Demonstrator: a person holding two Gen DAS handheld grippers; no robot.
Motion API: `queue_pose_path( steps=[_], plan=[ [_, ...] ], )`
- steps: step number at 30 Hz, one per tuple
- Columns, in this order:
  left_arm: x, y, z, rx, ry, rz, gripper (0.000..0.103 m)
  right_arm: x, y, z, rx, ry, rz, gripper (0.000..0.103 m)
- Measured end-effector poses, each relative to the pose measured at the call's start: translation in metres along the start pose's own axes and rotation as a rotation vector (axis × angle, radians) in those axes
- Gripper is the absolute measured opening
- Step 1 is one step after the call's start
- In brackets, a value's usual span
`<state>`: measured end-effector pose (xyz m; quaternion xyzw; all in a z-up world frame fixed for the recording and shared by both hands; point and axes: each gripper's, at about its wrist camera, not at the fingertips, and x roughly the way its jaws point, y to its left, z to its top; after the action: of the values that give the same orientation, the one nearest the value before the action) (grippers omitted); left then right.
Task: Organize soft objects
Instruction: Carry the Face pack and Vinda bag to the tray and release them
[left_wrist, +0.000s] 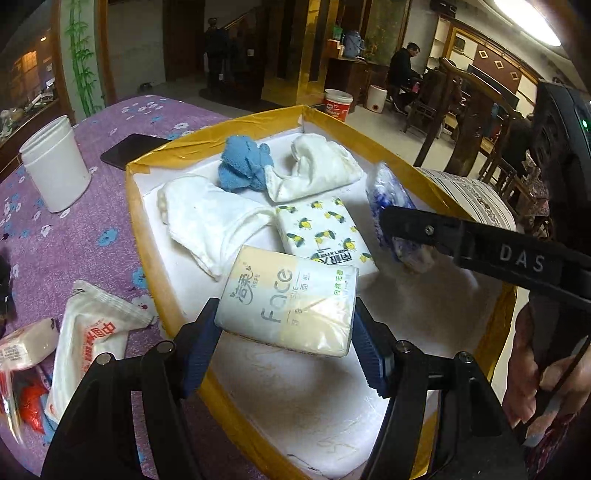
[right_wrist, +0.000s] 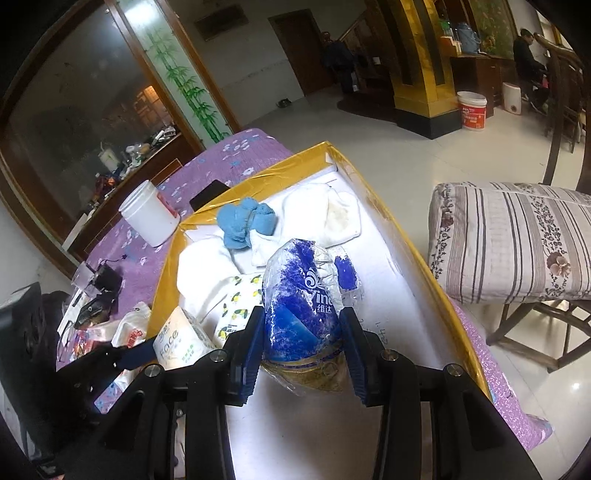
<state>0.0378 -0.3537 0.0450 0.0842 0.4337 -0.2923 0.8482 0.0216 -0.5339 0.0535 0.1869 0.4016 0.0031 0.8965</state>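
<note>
2 tongs over the yellow-rimmed box (left_wrist: 138, 206): left tongs (left_wrist: 286, 343) clamped on cream tissue pack (left_wrist: 291, 299), right tongs (right_wrist: 301, 354) (narrower) on blue tissue pack (right_wrist: 306, 306).

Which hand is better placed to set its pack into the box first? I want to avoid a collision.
Left, probably. The left gripper holds the Face tissue pack low over bare box floor; the right gripper carries the blue pack above other items.

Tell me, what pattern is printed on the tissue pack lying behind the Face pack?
Small yellow lemons with green leaves on white, on the lemon tissue pack; clearest in the left wrist view.
</note>
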Motion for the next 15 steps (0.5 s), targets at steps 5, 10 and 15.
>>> queue_pose_path(
  steps=[5,10,15],
  plan=[
    [0.0003,0.0019,0.0004,-0.007,-0.005,-0.017,0.067,0.0033,0.0014,-0.0003,0.002,0.001,-0.005,0.045],
    [-0.0011,0.0025,0.0012,-0.010,-0.007,-0.028,0.068,0.0037,0.0034,-0.0001,0.002,0.000,0.000,0.048],
    [-0.0059,0.0005,0.0011,-0.001,-0.025,-0.042,0.070,-0.0039,0.0062,0.0001,-0.004,-0.023,0.005,0.048]
  ],
)
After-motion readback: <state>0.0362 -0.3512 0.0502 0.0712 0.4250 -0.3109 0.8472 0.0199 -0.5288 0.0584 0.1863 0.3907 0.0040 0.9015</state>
